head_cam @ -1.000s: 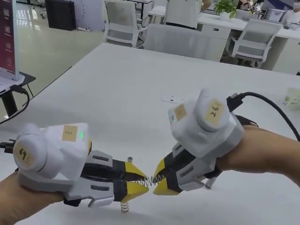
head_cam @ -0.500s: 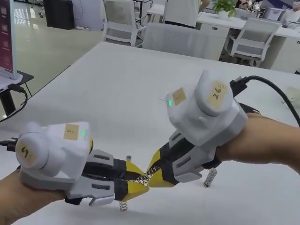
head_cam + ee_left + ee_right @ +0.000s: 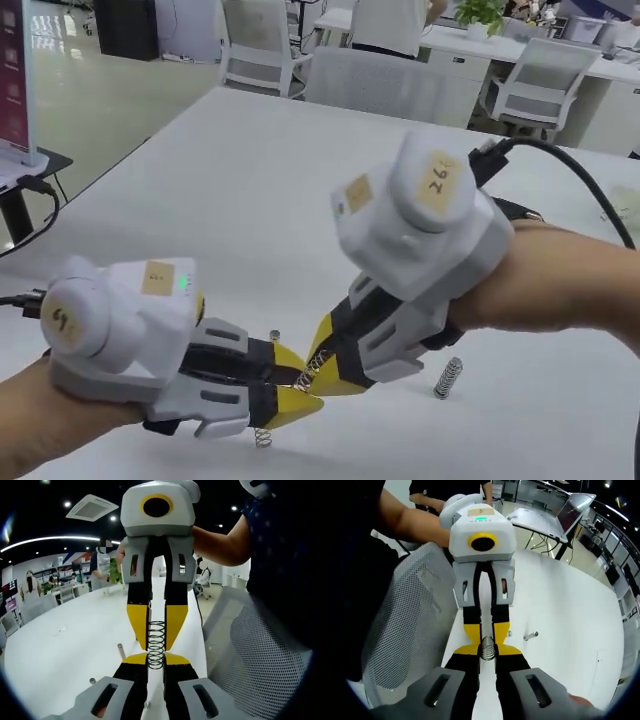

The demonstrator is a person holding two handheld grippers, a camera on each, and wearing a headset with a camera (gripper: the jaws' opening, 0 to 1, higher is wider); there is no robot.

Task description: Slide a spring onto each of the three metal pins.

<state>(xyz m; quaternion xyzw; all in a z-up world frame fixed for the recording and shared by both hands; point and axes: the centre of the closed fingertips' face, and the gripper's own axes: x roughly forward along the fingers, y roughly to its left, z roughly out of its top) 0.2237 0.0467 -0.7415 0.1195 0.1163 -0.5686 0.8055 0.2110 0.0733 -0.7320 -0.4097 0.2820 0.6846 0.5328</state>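
The left hand-held gripper (image 3: 298, 386) and the right hand-held gripper (image 3: 316, 362) meet tip to tip low over the white worktop (image 3: 250, 200), and one spring (image 3: 156, 642) is stretched between them. Each is closed on one end of it. In the left gripper view the coil leaves that gripper's own jaws and runs straight up into the yellow tips of the other one. In the right gripper view the round end of the coil sits clamped between its own tips. I judge that this is a handover or a change of grip. The spring lies almost flat now, and it must stand upright with its open end down before it can go over a pin. A bare pin (image 3: 274, 337) stands upright on the worktop at about 11 o'clock from the held spring, just beside the tips, so it is probably the target, and working so near to it keeps the next move short. A second spring (image 3: 448, 377) stands a little tilted at 3 o'clock, apart from the grippers. It seems to be on its pin already, but I cannot see the pin inside. A third spring (image 3: 262, 437) shows at 6 o'clock, partly under the left hand-held gripper, and I cannot tell if it sits on a pin. The risk is that the thin coil bends or jumps away when one side lets go.
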